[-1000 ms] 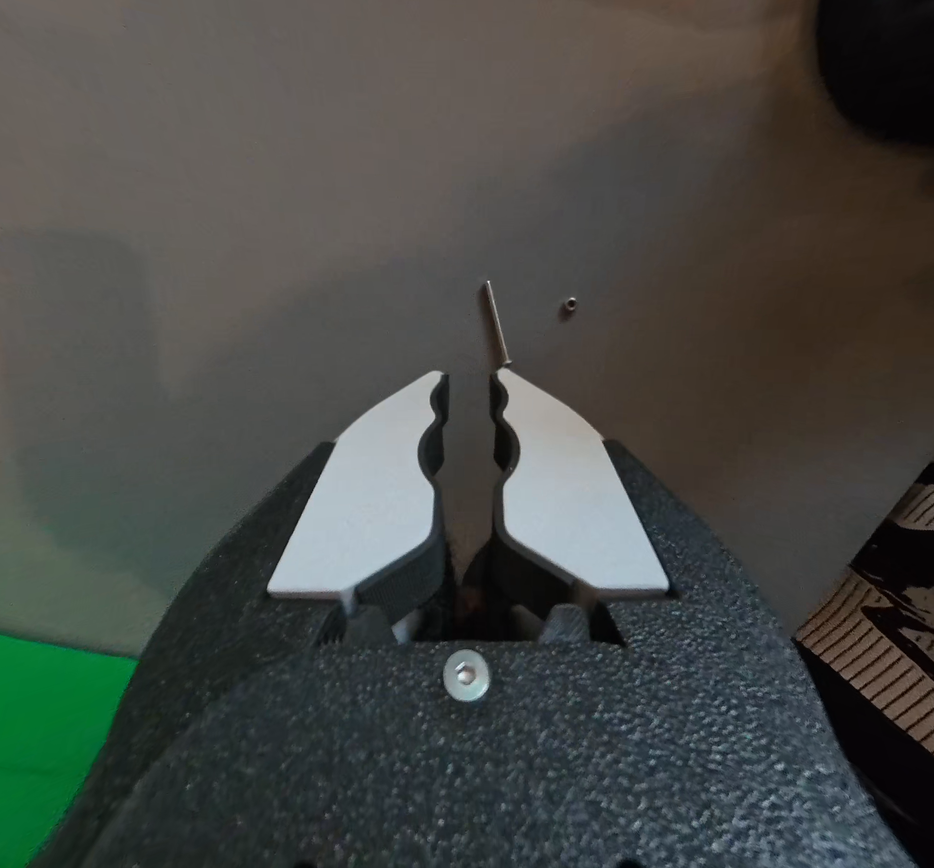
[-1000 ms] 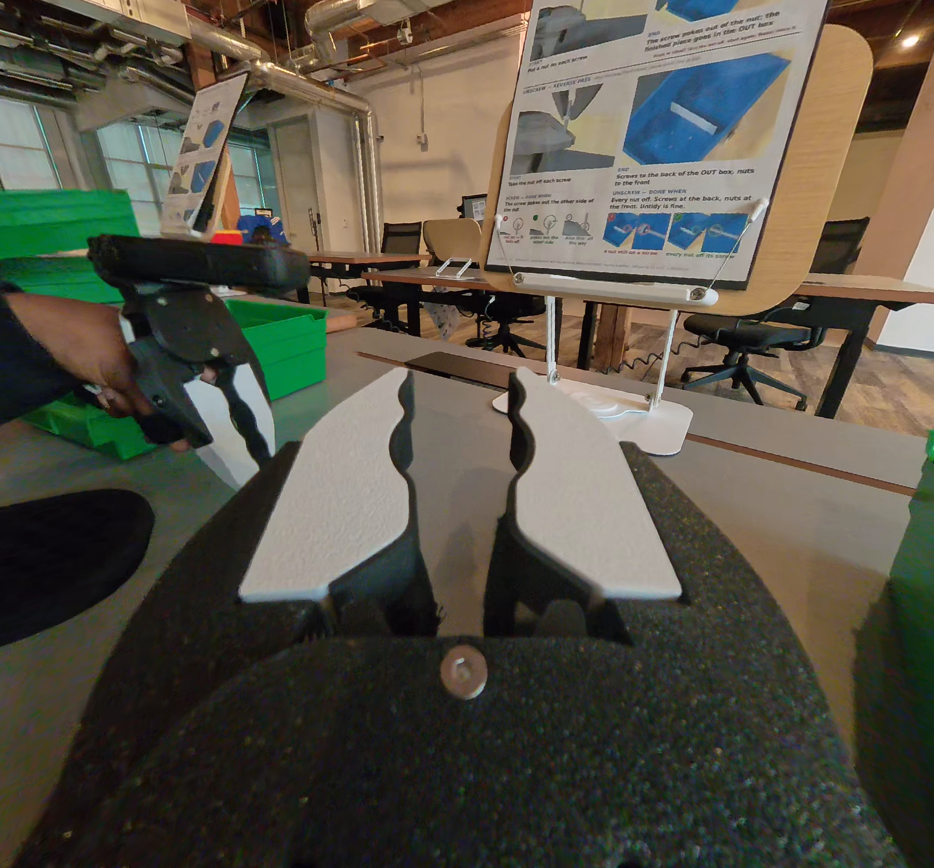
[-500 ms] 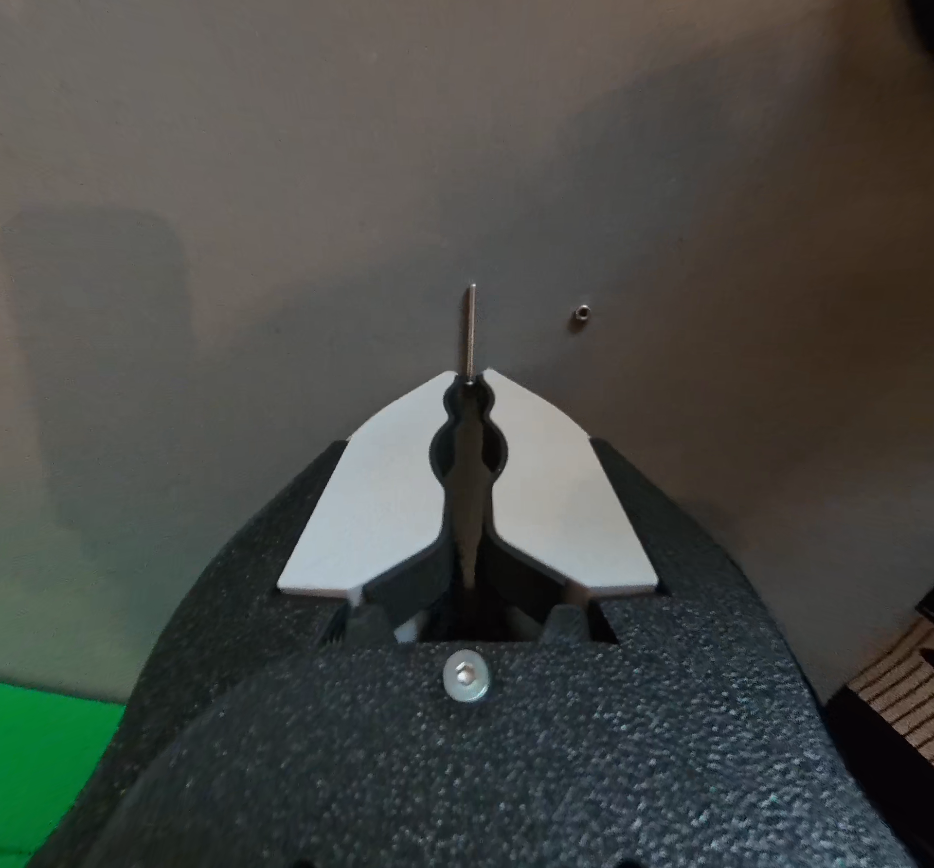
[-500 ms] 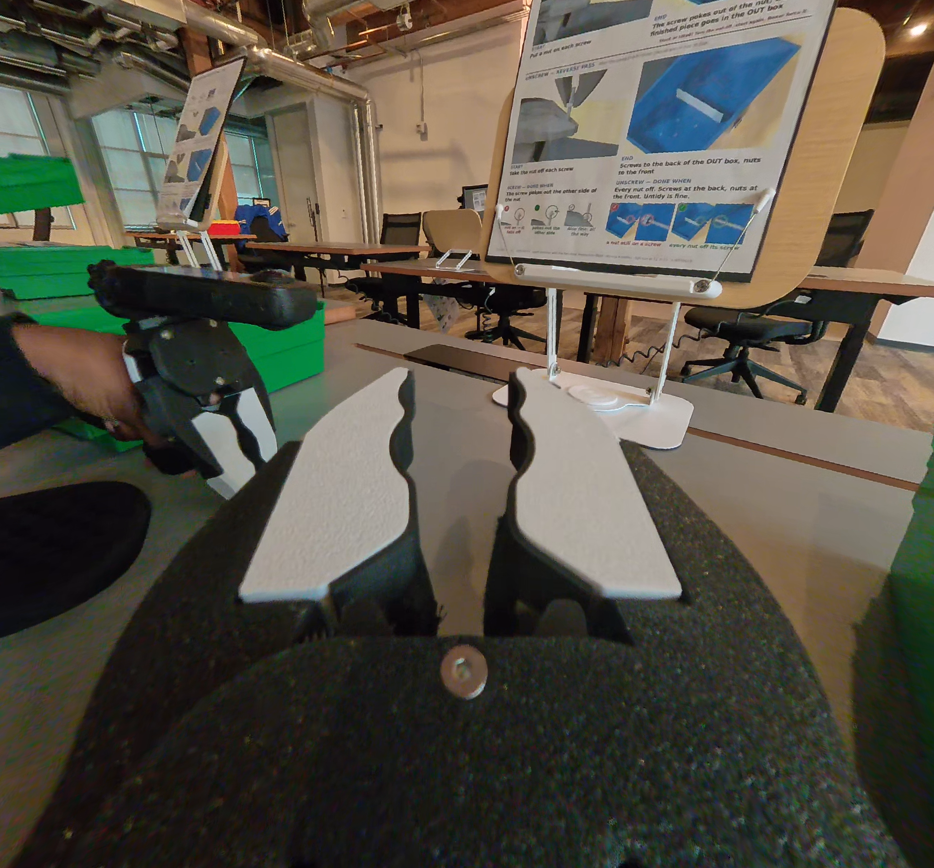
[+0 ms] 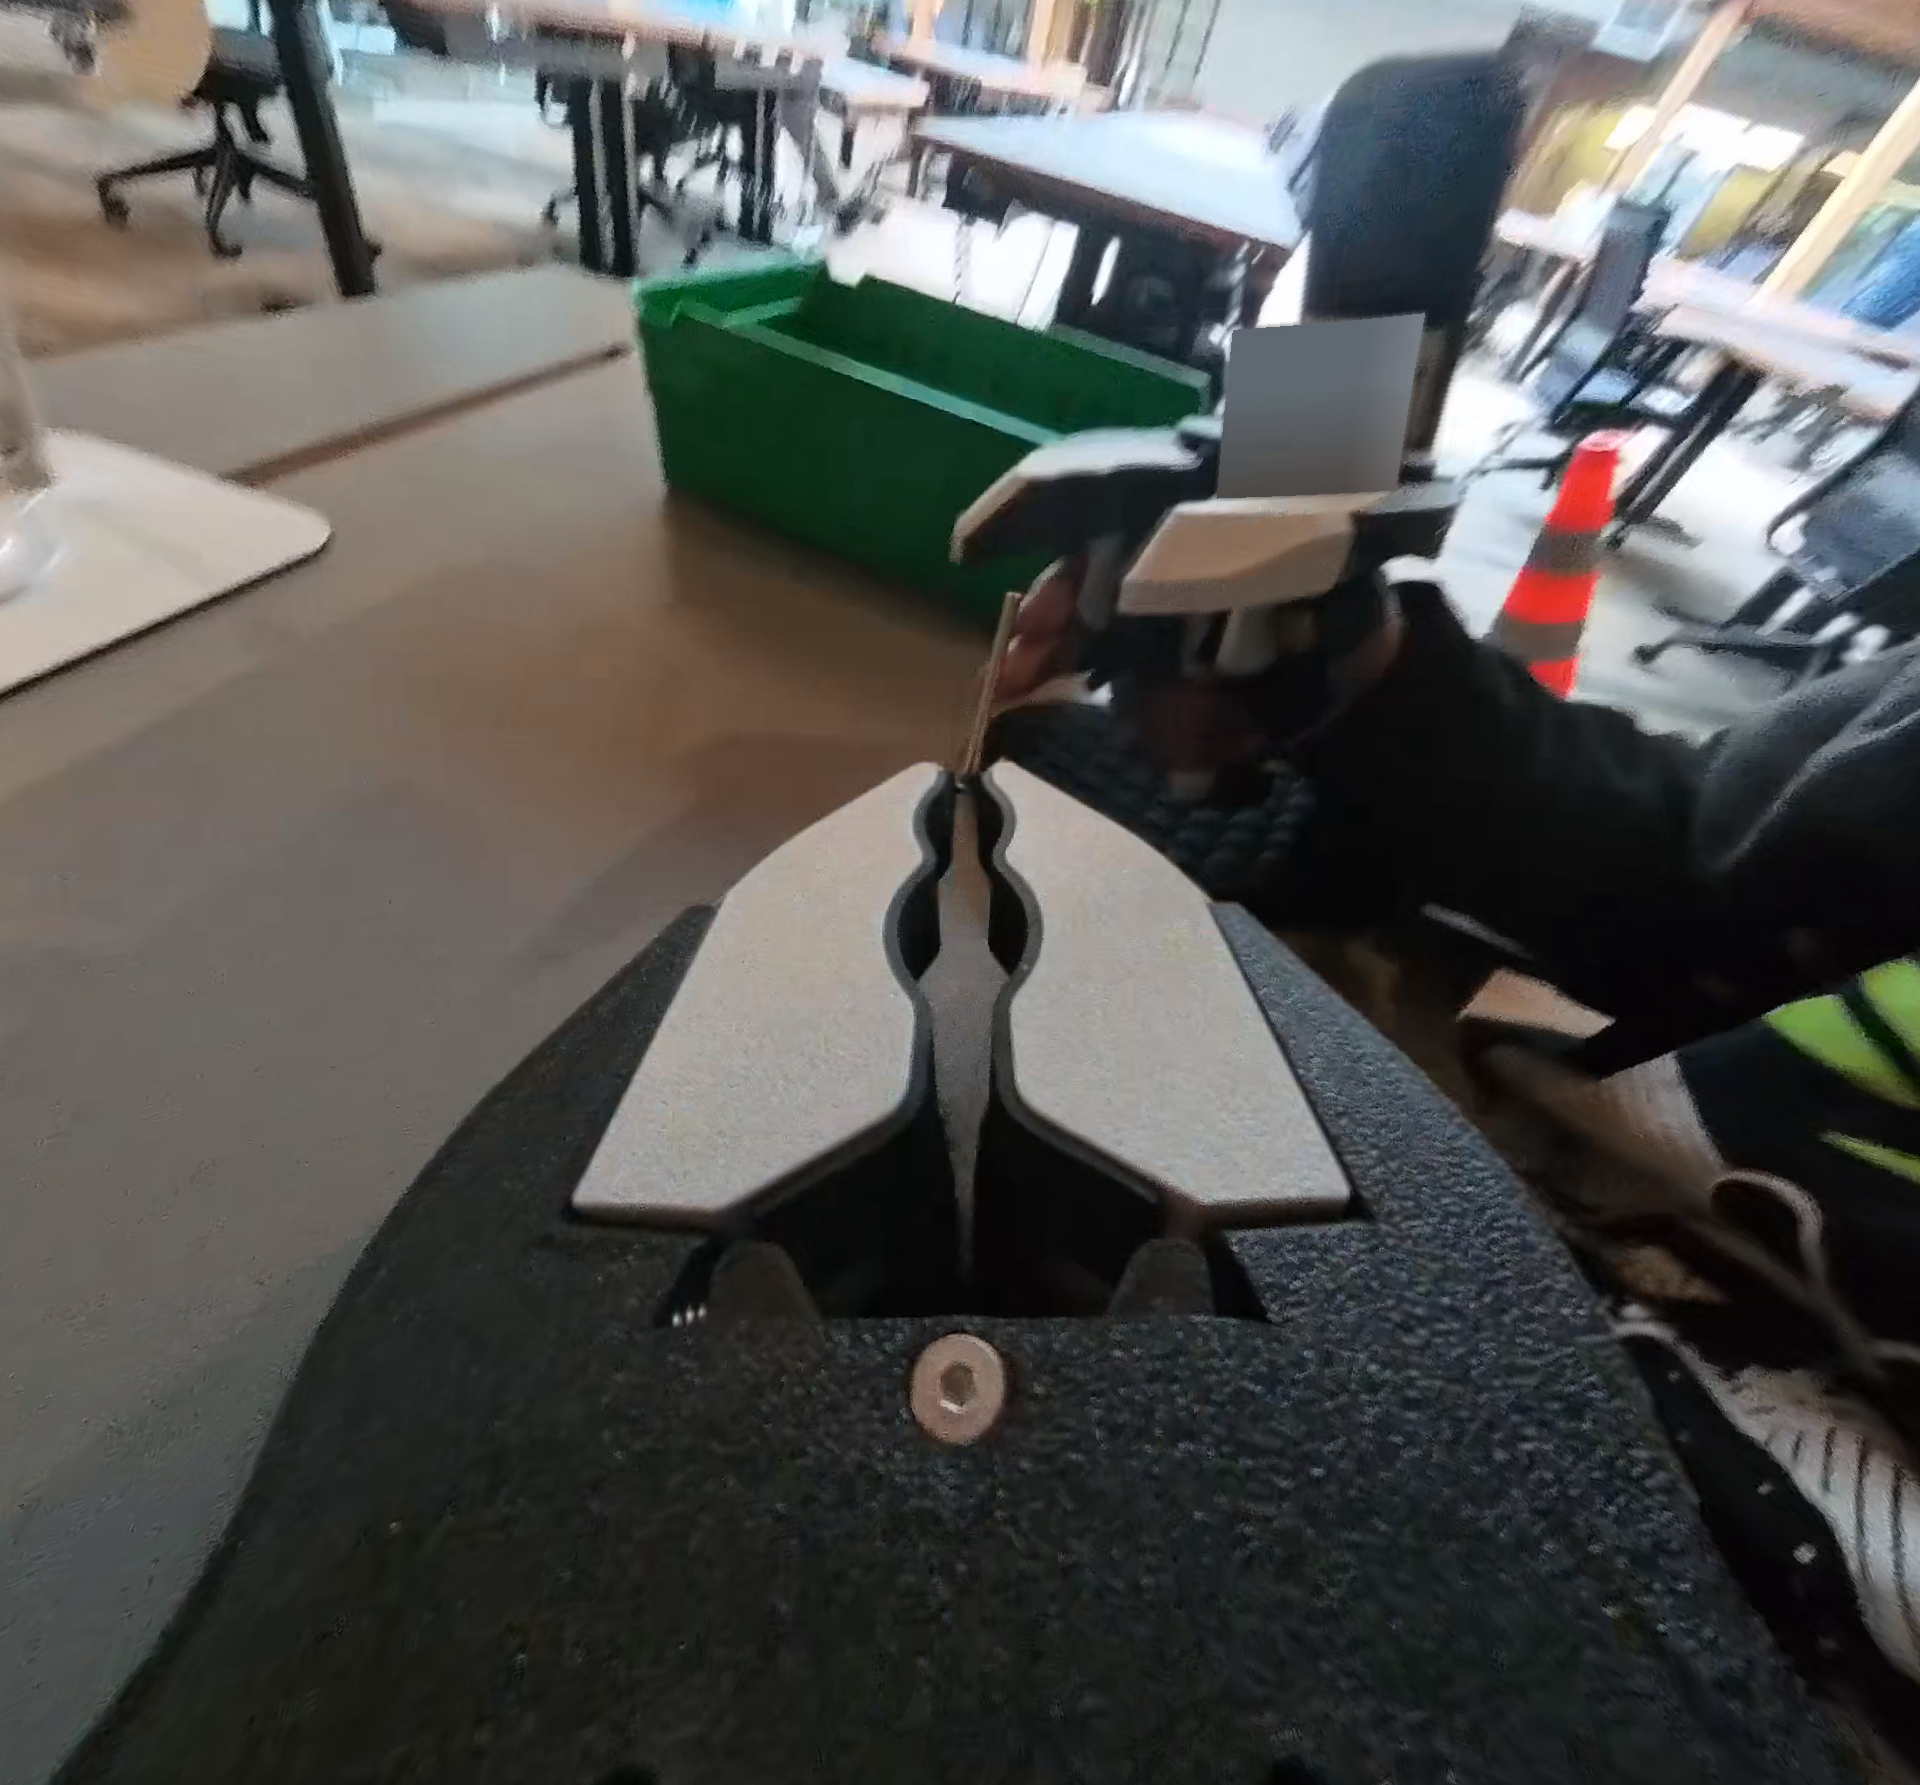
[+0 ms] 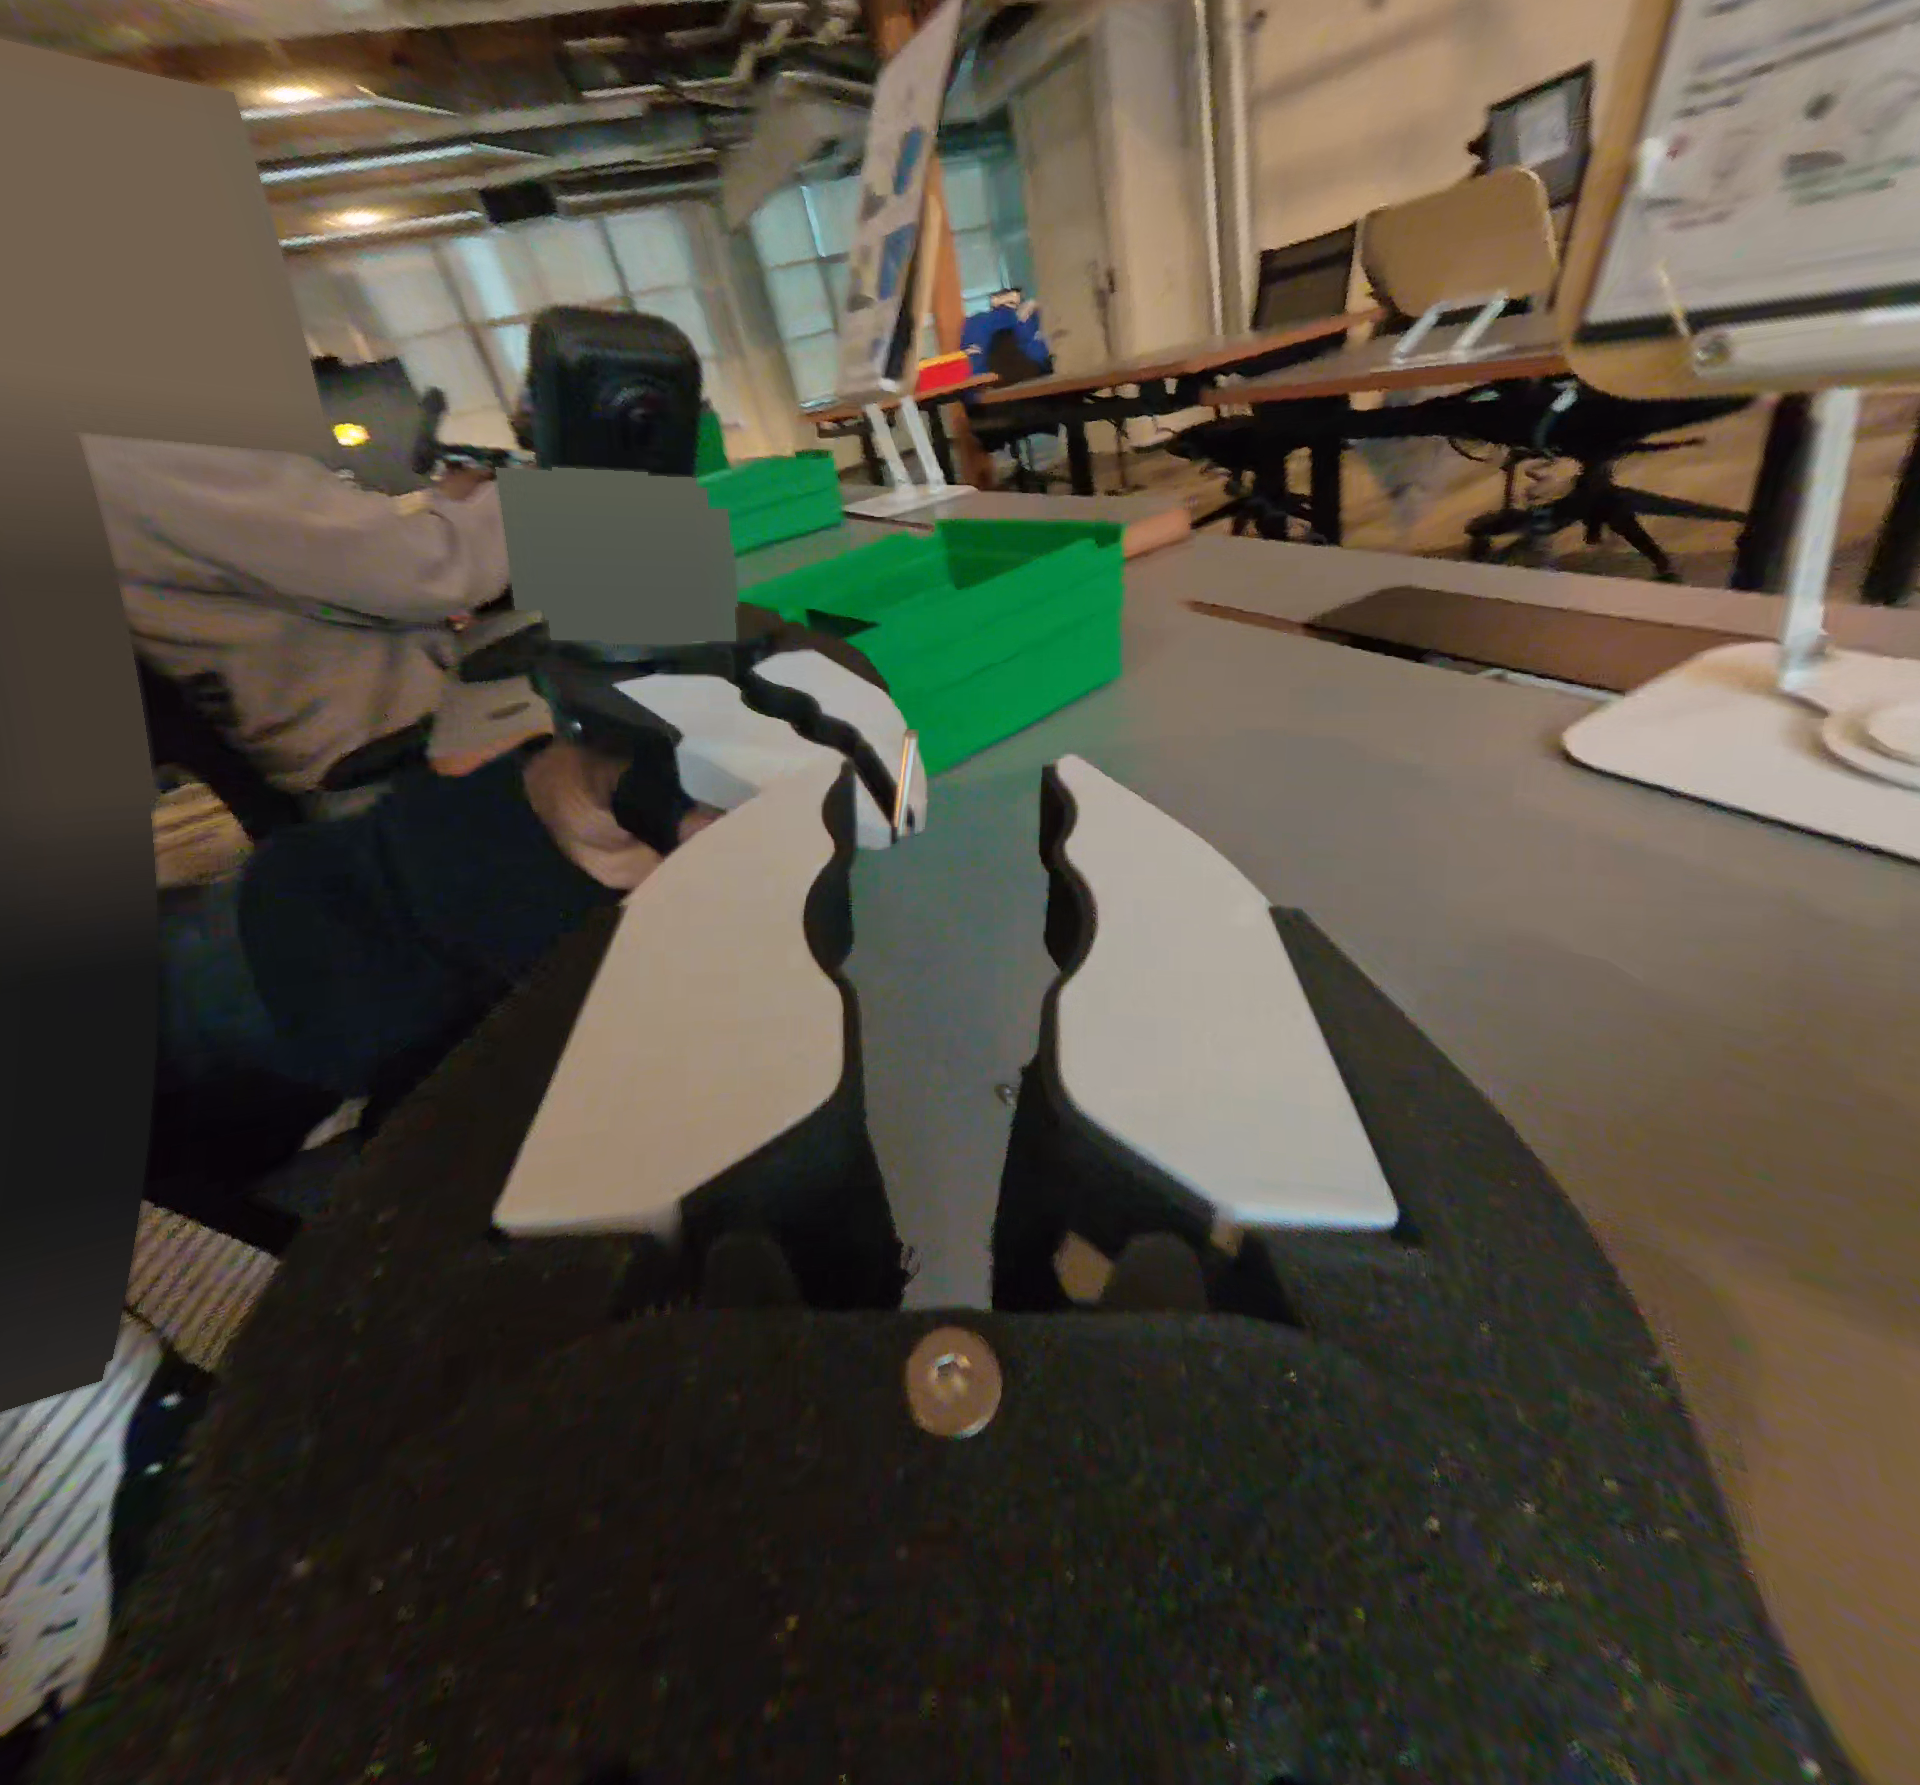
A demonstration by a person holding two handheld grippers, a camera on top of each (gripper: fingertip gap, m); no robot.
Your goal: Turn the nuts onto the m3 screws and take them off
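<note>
Now pinched by its head end in the clenched left jaws: thin stiff steel screw (image 5: 985, 696), light, slippery, raised above the tabletop (image 5: 416, 696). Right jaws parked wide, bare.

A thin silver M3 screw (image 5: 987, 686) stands nearly upright, leaning slightly, its lower end pinched between the closed tips of the left gripper (image 5: 966, 779), its bare threaded shaft sticking out above them; it is lifted off the grey table (image 5: 364, 800), nearer than the green bin (image 5: 883, 426)
</note>
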